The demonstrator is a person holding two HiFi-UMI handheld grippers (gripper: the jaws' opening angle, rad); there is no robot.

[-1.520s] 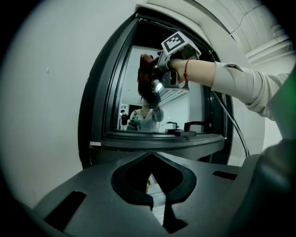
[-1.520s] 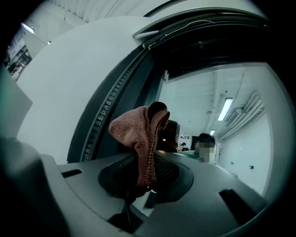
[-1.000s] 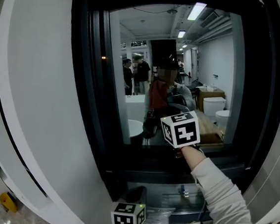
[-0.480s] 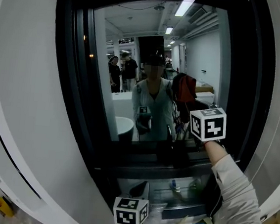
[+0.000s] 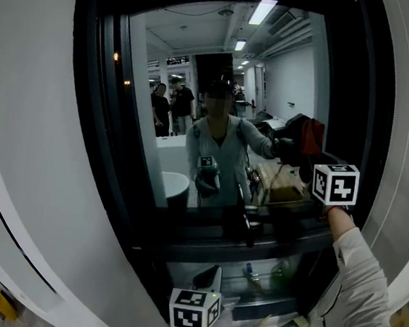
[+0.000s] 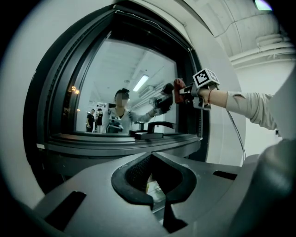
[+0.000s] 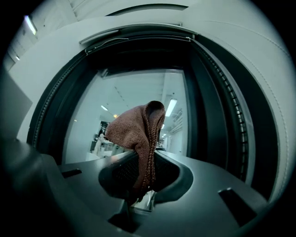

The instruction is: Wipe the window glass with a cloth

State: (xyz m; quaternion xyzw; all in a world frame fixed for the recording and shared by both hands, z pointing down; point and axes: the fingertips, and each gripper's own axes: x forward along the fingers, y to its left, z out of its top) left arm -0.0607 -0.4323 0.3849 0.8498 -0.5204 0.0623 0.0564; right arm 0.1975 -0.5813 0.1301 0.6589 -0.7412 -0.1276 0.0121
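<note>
Cloth [image 7: 138, 132], reddish brown and knitted, is pinched between the jaws of the right gripper [image 7: 141, 180]. Its bunched bulk rises above the jaws, and a braided edge hangs down between the pads [image 7: 118, 173]. It is held up at the window glass [image 5: 285, 88], near the pane's right edge and just beside the black frame [image 5: 90, 147], where it seems to meet its own reflection. The left gripper [image 6: 155, 187] sits low, below the sill [image 6: 125, 139], well apart from the cloth. Its jaws are drawn close together with nothing between them. The glass mirrors a person [image 5: 217, 146] and a lit room.
</note>
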